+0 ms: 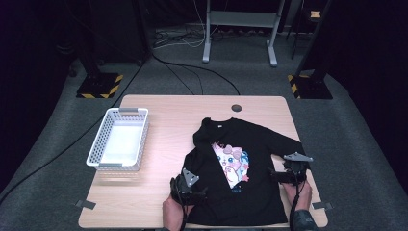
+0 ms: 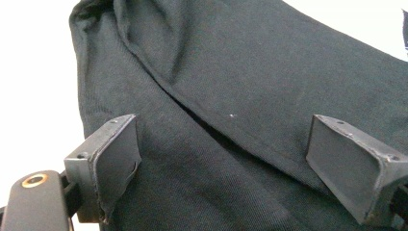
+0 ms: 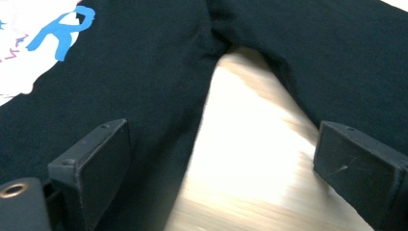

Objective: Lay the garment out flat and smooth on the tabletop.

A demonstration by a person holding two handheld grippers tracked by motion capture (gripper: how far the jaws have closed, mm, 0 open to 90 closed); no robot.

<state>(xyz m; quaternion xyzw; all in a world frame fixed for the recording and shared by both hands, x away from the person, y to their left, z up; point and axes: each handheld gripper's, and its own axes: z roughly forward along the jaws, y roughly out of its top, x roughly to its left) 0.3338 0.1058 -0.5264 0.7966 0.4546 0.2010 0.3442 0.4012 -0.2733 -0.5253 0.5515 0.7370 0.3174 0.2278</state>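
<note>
**Two grippers over a black shirt, jaws wide**

High view: a black long-sleeved cotton shirt with a pale cartoon print on its chest [image 1: 240, 166] lies on the light wooden worktop [image 1: 168, 108], right of centre and reaching down to the near edge. Its right sleeve stretches out flat toward the worktop's right edge; its left side is folded in over the body. A white perforated plastic basket [image 1: 119, 138] stands on the left part of the worktop, well apart from the shirt. The left gripper [image 1: 198, 191] sits at the shirt's lower left edge, and the right gripper [image 1: 275, 174] at the gap between the shirt's body and its right sleeve. A hand comes in from the bottom behind each gripper.

Left gripper view: the black jaws stand wide apart above dark fabric, with a folded seam of the shirt [image 2: 231, 86] running diagonally between them. The pads press on nothing.

Right gripper view: the jaws stand wide apart. Between them lies a bare wedge of worktop [image 3: 245, 149], with the shirt's body and blue-and-white print at the left and the sleeve at the right.
</note>
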